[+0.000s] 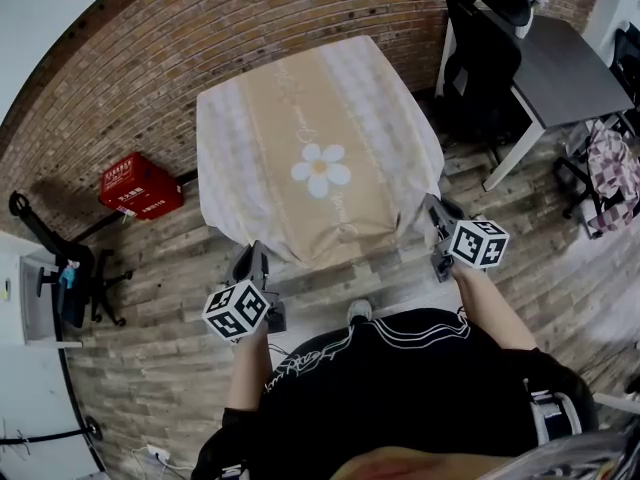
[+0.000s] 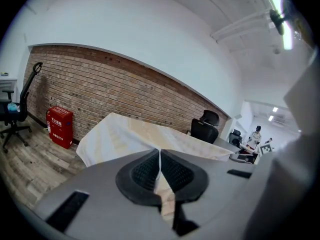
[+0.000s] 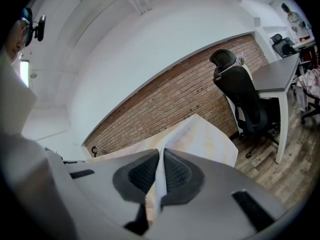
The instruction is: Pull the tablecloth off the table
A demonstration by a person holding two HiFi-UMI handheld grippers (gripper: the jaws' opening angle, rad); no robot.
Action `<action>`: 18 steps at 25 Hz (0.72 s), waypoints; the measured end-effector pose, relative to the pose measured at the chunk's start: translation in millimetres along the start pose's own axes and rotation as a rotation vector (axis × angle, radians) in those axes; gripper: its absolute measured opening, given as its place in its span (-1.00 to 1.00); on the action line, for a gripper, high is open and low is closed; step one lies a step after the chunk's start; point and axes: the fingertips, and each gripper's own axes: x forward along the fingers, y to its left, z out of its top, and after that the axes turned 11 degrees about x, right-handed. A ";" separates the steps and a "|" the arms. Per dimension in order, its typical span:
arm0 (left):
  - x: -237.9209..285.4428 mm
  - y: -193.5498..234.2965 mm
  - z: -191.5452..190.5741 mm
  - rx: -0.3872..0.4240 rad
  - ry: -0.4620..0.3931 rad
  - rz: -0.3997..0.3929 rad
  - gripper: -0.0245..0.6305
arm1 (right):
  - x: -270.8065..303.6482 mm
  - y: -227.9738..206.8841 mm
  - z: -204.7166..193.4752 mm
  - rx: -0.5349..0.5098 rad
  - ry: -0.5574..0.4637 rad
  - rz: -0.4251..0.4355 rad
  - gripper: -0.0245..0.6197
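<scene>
Against the brick wall (image 1: pixel 250 18), the tablecloth (image 1: pixel 310 138) covers the whole table and hangs down every side that shows. It is beige down the middle with a white daisy, and pale patterned bands run along both long sides. Its two near corners stand pulled out into ridged folds toward the person. The left gripper (image 2: pixel 160 156) is clamped on the near left corner and the right gripper (image 3: pixel 161 156) on the near right one, each with its jaws pressed together on a thin pinch of fabric. The far edge lies close to the wall. A red crate (image 1: pixel 140 186) stands to the left, well apart. A black office chair (image 1: pixel 485 58) and a grey desk (image 1: pixel 570 68) crowd the right side. Bare wood floor (image 1: pixel 150 338) lies between the table and the person.
</scene>
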 end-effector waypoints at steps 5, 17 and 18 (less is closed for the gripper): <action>-15.1 -6.1 -8.8 -0.002 0.000 0.004 -0.90 | -11.7 3.6 -5.9 0.004 -0.005 0.014 -0.93; -41.8 -21.7 -22.2 -0.018 -0.006 0.007 -0.90 | -37.0 8.5 -18.3 0.014 -0.004 0.035 -0.93; -43.6 -23.1 -23.2 -0.017 -0.006 0.006 -0.90 | -38.6 9.4 -19.4 0.014 -0.004 0.037 -0.93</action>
